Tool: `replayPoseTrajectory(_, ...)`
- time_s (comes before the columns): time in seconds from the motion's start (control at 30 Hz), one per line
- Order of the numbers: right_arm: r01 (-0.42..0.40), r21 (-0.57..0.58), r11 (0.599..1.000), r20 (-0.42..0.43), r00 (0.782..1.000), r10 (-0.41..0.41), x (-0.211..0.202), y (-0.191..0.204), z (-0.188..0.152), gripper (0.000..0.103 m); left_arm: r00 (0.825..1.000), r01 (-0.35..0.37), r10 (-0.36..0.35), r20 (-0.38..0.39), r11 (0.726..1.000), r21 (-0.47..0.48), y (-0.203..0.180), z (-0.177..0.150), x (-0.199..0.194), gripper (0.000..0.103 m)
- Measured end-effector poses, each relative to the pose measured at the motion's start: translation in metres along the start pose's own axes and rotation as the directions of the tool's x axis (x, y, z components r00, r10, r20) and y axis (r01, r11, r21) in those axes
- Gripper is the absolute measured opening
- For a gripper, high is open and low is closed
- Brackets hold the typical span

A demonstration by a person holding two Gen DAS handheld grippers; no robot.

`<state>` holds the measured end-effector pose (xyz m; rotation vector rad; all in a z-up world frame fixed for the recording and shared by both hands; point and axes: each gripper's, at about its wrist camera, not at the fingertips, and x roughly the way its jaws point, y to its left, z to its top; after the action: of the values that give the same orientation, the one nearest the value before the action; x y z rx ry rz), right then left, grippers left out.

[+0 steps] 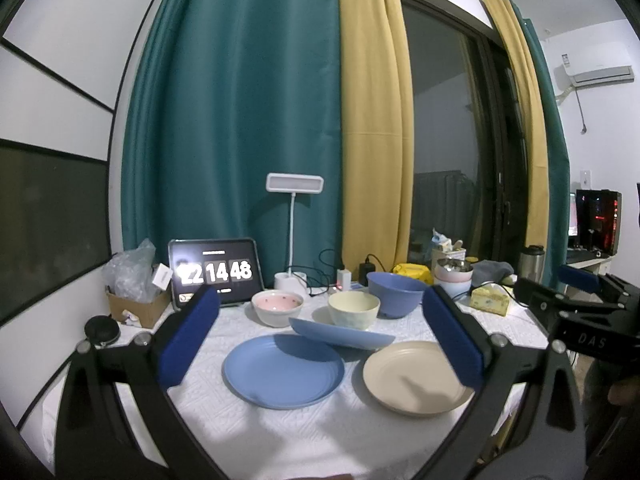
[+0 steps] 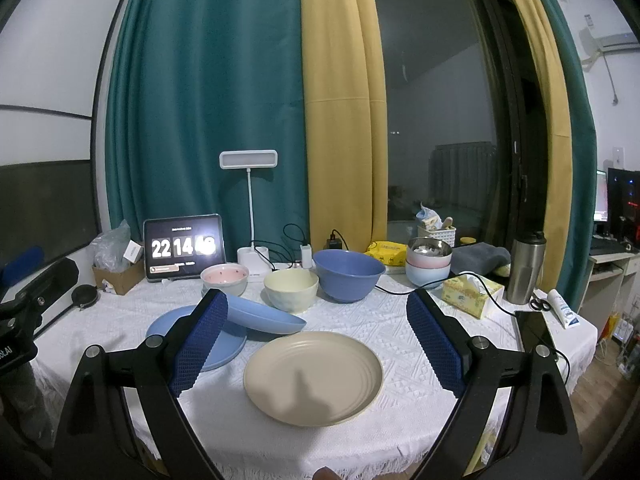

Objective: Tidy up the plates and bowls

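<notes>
On the table (image 2: 360, 320), a beige plate (image 2: 314, 376) lies beside two blue plates (image 1: 282, 370), the upper one tilted; three bowls (image 2: 291, 289) stand behind. Left gripper (image 1: 320, 340) and right gripper (image 2: 316, 344) hover spread wide, holding nothing.

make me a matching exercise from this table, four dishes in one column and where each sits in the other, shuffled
Things
1. beige plate
2. big blue bowl
3. pink-lined bowl
4. tilted blue plate

Places
A. back row, nearest the tablet clock
B. leaning across the flat blue plate, in front of the cream bowl
C. lying flat at the front, on the right
D. back row, right of the cream bowl

Pairs: 1-C, 2-D, 3-A, 4-B
</notes>
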<state>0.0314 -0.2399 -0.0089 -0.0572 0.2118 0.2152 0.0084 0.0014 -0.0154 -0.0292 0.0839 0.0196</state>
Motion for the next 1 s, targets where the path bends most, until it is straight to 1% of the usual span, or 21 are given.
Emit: replayPoseTrajectory(1.0,0.0,0.001,1.0,-0.001,1.0,0.0,0.0003,0.0007,-0.0011,0.093,1.0,0.001,-0.001,-0.001,1.0,-0.002,0.0017,0.0012,0.0,0.102)
